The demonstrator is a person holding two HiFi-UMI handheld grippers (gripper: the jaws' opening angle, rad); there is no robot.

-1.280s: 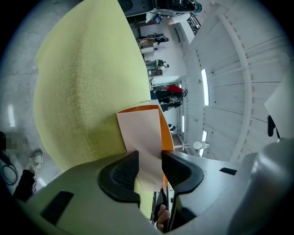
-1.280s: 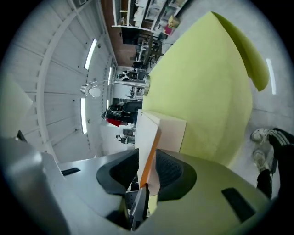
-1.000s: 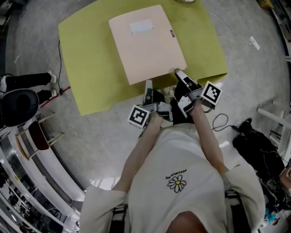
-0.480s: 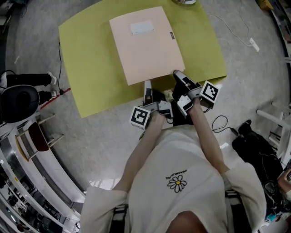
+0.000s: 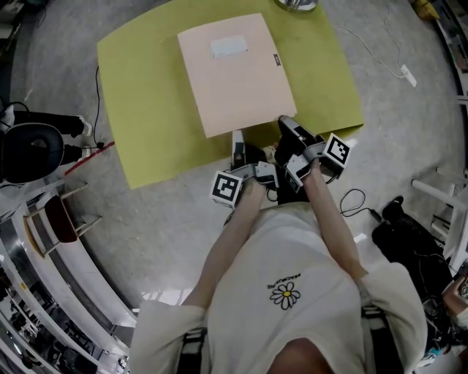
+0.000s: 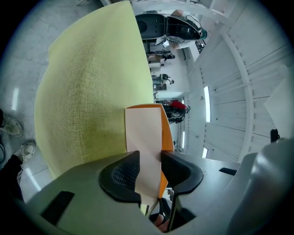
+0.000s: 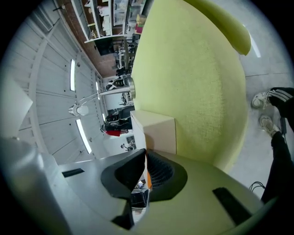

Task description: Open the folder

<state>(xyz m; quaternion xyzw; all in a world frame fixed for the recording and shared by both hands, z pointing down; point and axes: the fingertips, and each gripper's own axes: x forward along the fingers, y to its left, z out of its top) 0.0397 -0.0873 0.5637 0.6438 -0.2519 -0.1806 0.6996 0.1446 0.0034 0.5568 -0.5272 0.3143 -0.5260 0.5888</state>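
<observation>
Jaws on the left gripper (image 6: 149,157) had just been closing, and as far as I could see both pads sat snug on the near edge of the pale pink rectangular folder (image 6: 142,133). It showed a pale face on one side and an orange layer on the other. That gripper was rolled onto its side, so the yellow-green cloth-covered worktop (image 6: 87,92) filled the left of its own view. The right gripper (image 7: 145,155) was pinched almost fully together on a thin bit of the same folder (image 7: 158,131), with only an orange sliver showing between the pads.

In the head view, the left gripper (image 5: 238,139) sat partway along the near edge of the folder (image 5: 238,77). The right gripper (image 5: 285,122) was at its near right corner, close beside the left one. The folder lay flat on the worktop (image 5: 146,109), a bit skewed, with its near edge close to the worktop's front edge. It had a white rectangular label (image 5: 228,45) toward the far end and a small dark tab (image 5: 277,56) on the right edge. A shiny round metal thing (image 5: 296,4) sat at the worktop's far edge, well apart from the folder. A black chair (image 5: 29,157) stood on the grey floor off to the left.
</observation>
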